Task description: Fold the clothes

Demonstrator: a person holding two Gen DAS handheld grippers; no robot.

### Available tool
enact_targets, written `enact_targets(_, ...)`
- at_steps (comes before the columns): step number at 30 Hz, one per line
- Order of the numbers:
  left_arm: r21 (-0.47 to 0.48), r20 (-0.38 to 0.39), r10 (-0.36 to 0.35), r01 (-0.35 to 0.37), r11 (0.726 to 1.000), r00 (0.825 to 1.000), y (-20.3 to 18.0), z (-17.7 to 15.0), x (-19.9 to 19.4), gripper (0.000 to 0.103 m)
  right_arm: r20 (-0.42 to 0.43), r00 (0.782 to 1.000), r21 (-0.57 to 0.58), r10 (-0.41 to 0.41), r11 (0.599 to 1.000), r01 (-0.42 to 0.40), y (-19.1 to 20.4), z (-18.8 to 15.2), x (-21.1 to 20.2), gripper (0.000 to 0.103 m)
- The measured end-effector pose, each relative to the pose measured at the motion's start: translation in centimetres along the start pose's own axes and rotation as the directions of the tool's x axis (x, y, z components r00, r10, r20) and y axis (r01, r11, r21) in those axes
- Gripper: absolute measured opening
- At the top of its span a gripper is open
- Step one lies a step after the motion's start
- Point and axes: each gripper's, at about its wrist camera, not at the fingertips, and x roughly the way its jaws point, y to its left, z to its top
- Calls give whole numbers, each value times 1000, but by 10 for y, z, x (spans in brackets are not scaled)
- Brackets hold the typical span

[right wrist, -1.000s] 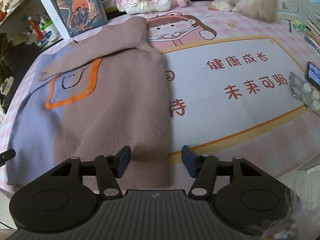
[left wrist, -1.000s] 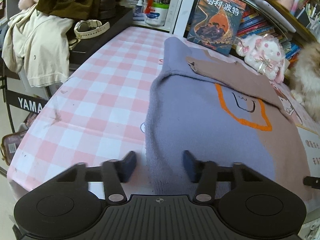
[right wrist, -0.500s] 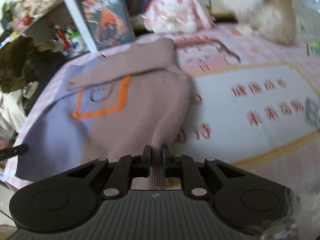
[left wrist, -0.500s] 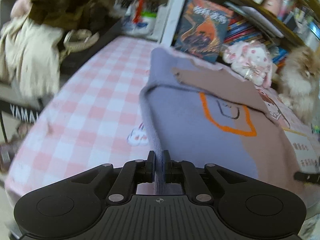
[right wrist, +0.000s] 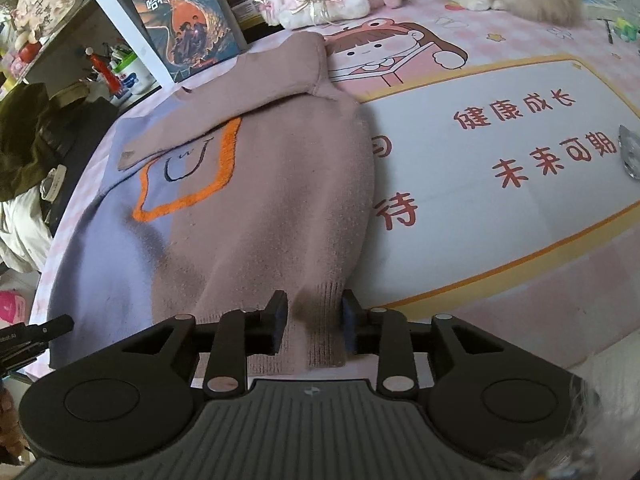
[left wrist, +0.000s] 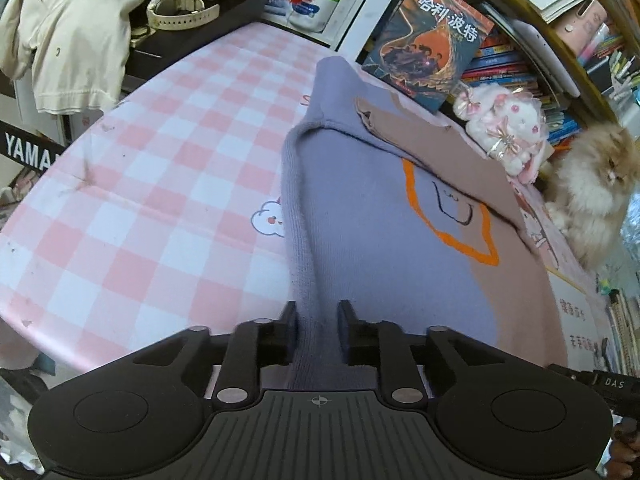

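Sweater (left wrist: 380, 240) spread on a pink-checked table (left wrist: 160, 184), each set of tongs at a bottom corner.

Left wrist view: the left gripper (left wrist: 318, 320) has its jaws part-way apart with the lilac hem corner bunched between them; whether they press it I cannot tell. The cloth rises in a ridge from the table towards the fingers. Behind stand a blue book (left wrist: 428, 44), a plush rabbit (left wrist: 504, 132) and a fluffy cat (left wrist: 592, 188); a cream garment (left wrist: 68, 40) hangs at the left. Right wrist view: the right gripper (right wrist: 314, 322) is likewise part-spread around the ribbed mauve hem corner, grip unclear. The sweater (right wrist: 260, 200) lies flat, sleeves folded across its chest, beside a desk mat (right wrist: 500, 208) printed with red characters.
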Motion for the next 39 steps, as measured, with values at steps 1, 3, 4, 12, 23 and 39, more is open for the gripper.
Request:
enact_targets(1,26,20,1,-2,1000,1000,-4,0,-4,4,8,1000,-10,-7,1000,7,1,0,-1,11)
enact_targets(3,104,74,0,-8,995,997,-16,1,-14,4,50,999,-43,-16,999,18,6,-1,-7,10)
enact_targets(4,138,93,-2,-11,990,996,-22,2,-18,4,83,996,-67,-11,998,16,10,-1,-13,10)
enact_targets(12,30,14,-13,12,999,1000,-5,1,-4,6,103,995,-86,5,996,4,14,1,-15,10)
enact_targets(23,-70,-25,-46,44,997,999,5,-8,0,16,15,1000,8,1,1000,-1,-3,-4,-4,21)
enact_targets(39,-211,24,-84,87,974,996,-1,-20,-30,4,10,986,91,166,982,-166,-39,3,-28,10)
